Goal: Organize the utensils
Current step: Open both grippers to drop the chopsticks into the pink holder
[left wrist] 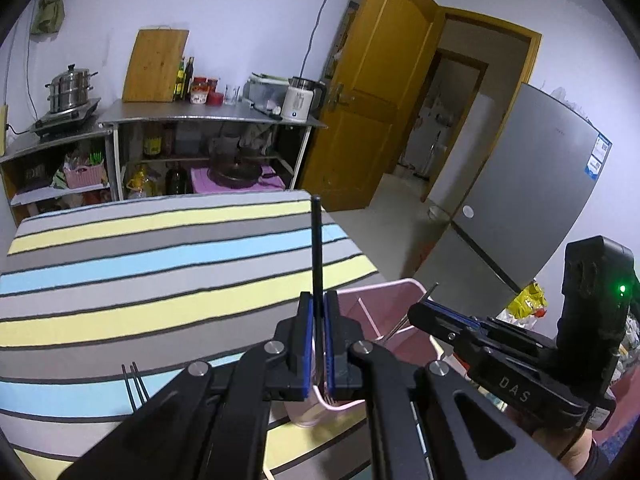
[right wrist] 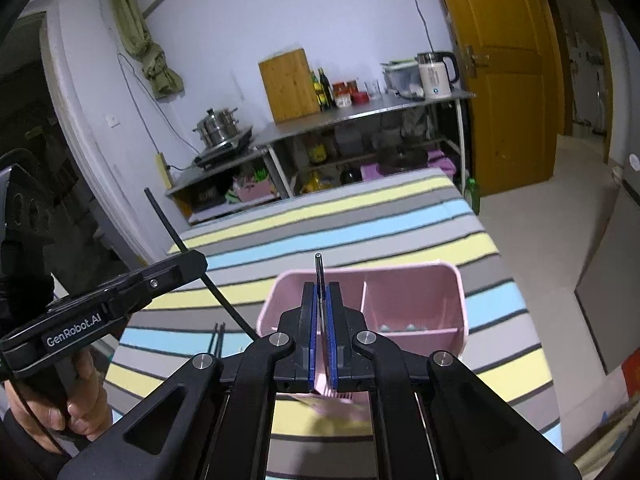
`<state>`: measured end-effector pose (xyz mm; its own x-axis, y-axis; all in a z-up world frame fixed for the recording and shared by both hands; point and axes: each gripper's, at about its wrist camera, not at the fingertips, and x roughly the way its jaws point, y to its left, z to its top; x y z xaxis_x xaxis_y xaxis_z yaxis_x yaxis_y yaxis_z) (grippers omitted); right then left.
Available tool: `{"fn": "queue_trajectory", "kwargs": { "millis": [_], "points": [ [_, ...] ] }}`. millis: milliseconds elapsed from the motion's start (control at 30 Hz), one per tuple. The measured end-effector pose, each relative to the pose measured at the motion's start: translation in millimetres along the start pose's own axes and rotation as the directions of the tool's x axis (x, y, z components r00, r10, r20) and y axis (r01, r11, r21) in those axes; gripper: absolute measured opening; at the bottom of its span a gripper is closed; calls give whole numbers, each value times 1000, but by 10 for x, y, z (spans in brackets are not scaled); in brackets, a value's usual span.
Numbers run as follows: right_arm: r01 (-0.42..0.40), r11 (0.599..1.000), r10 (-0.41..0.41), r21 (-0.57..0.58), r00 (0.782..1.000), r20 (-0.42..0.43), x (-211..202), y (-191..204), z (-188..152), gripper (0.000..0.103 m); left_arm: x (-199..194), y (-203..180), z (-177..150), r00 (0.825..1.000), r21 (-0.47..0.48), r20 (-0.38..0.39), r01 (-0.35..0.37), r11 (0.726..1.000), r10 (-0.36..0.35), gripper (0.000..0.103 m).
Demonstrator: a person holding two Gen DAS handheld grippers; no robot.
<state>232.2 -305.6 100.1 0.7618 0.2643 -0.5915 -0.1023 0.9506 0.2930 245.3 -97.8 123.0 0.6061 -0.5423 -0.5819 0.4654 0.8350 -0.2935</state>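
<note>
Already both grippers carry a utensil. The left gripper [left wrist: 319, 300] has its jaws pressed on a black chopstick [left wrist: 317, 240], pinched low so most of the shaft stands up towards 12 o'clock. The right gripper [right wrist: 324, 292] pinches a thin dark stick [right wrist: 318, 270] with a short tip showing above the jaws — whether it is a chopstick or some other utensil I cannot tell.

Such sticks look light, stiff and smooth, so they could swivel or slip in a narrow pinch; a hold nearer the middle would steady them, I judge.

The pink caddy [right wrist: 416, 276] sits on the striped tabletop [right wrist: 360, 220], just under and beyond the right jaws, with a divider splitting it into compartments. Two more chopsticks [left wrist: 136, 384] lie on the cloth at 8 o'clock in the left view.

Crowding is the main risk — the two grippers hang close together over the caddy, and the tall left stick could catch its rim or the other gripper.
</note>
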Motion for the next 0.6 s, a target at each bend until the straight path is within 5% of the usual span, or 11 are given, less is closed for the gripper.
{"fn": "queue_trajectory", "kwargs": {
  "millis": [600],
  "points": [
    [40,999,-40,7,999,35,-276,1,-70,22,-347,76,-88,1000,-7,26,12,1000,-12,7]
  ]
}}
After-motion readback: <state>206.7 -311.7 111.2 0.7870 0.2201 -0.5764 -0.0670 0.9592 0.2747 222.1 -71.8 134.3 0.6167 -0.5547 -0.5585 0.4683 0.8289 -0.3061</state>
